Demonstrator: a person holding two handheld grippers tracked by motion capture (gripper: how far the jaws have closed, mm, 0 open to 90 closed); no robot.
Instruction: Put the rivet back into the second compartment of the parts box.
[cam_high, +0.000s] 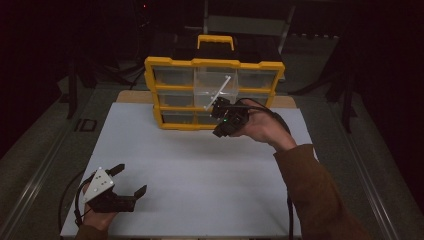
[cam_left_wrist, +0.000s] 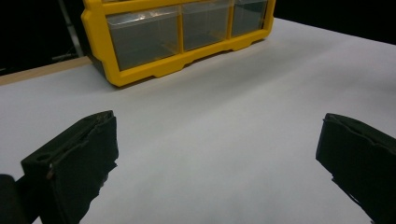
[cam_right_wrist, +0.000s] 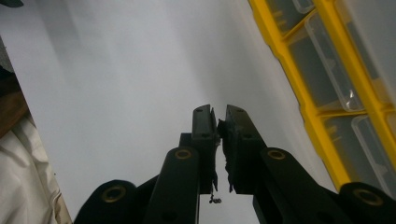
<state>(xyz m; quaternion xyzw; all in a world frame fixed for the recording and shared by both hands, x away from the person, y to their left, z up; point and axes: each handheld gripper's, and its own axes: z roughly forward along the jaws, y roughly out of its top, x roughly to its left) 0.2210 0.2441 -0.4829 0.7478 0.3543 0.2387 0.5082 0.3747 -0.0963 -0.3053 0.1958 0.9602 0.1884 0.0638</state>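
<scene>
Far edge of the white table (cam_high: 200, 175): yellow drawer organiser (cam_high: 215, 63) standing upright, handle on top, three rows of clear bins facing the near side. Middle of its upper rows: one clear drawer (cam_high: 216, 82) looking larger and nearer than its neighbours, so apparently standing out of the frame, with a pale edge slanting down towards the right gripper (cam_high: 216, 106). Right gripper held up at the organiser's front, just below that drawer, jaws drawn almost together with only a sliver between the pads; in the right gripper view (cam_right_wrist: 218, 112) nothing plainly seen in that sliver, so impossible to tell whether a thin clear lip is nipped there or merely touched. Left gripper (cam_high: 131, 178) low at the near left corner of the table, well apart from the organiser, jaws wide apart and holding nothing, bare table between them in the left gripper view (cam_left_wrist: 217, 140). Step in hand, by the look of it: working the middle drawer out of the organiser. Next move likely calls for a straight, level draw towards the near edge, no twisting, so as not to jam the drawer in its slot or tip the light organiser forward; perhaps also for bringing the left gripper up to steady the yellow frame.
</scene>
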